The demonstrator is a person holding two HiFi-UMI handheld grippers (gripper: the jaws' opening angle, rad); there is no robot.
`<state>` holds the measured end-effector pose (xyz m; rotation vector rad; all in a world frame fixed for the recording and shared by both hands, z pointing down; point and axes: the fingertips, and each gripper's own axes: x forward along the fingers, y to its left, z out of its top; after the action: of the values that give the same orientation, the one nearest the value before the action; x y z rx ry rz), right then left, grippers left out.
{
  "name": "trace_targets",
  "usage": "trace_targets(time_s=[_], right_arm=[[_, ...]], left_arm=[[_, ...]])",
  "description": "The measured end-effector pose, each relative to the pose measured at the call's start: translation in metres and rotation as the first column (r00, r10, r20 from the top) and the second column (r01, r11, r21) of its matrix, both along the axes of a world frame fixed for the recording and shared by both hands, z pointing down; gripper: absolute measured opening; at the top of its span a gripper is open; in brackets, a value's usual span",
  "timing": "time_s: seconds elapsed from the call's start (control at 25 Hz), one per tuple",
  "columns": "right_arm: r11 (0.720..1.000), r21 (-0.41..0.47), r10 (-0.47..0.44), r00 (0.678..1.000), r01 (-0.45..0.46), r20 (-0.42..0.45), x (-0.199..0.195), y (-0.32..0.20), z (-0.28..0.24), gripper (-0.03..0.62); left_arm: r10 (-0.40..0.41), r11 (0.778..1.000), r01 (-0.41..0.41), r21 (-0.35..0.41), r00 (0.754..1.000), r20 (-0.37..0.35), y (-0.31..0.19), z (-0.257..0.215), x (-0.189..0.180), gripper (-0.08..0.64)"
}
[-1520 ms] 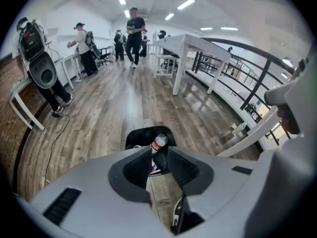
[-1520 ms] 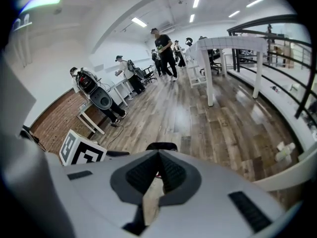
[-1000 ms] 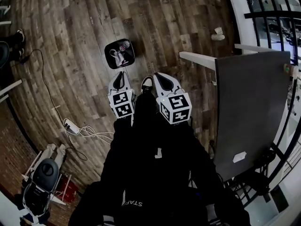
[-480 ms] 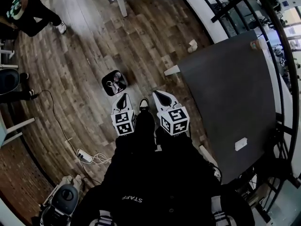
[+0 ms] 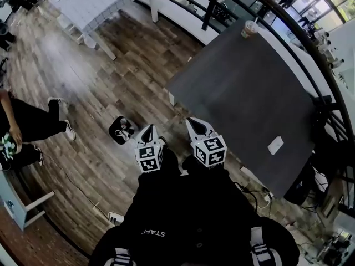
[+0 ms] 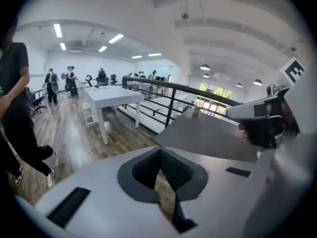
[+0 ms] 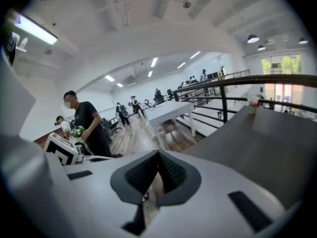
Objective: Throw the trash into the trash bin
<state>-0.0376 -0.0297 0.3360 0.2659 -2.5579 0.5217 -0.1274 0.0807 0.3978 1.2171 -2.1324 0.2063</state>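
Trash bin (image 5: 121, 129) shifted lower-left; grey table (image 5: 249, 93) ahead, cup (image 5: 249, 29) atop.

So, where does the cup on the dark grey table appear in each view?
Head view: cup upper right, on the grey table, at its far corner.
Left gripper view: cup right of centre, at the table's far end.
Right gripper view: cup at the right, on the table's far end.
Shared landmark: the black railing behind it.
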Motion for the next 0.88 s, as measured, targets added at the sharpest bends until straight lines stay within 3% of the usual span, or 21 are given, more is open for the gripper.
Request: trace_targets(time_s=[0.16, 0.28, 0.52, 0.88], right_arm=[[0.988, 0.034, 0.147, 0.989, -0.148, 0.032, 0.052, -0.043, -0.027, 0.014], [0.970, 0.063, 0.233, 0.971, -0.236, 0.052, 0.094, -0.067, -0.041, 0.014], [0.900, 0.118, 0.412, 0.907, -0.420, 0.093, 0.186, -0.105, -0.064, 0.014], [0.762, 0.171, 0.608, 0.781, -0.624, 0.141, 0.311, -0.151, -0.088, 0.014]], left_arm=[[0.126, 0.990, -0.126, 0.055, 0.992, 0.007, -0.059, -0.026, 0.047, 0.000], [0.241, 0.966, -0.242, 0.092, 0.970, 0.019, -0.102, -0.041, 0.091, 0.000], [0.435, 0.884, -0.439, 0.160, 0.898, 0.057, -0.170, -0.068, 0.181, 0.000], [0.606, 0.758, -0.609, 0.234, 0.790, 0.095, -0.243, -0.102, 0.295, 0.000]])
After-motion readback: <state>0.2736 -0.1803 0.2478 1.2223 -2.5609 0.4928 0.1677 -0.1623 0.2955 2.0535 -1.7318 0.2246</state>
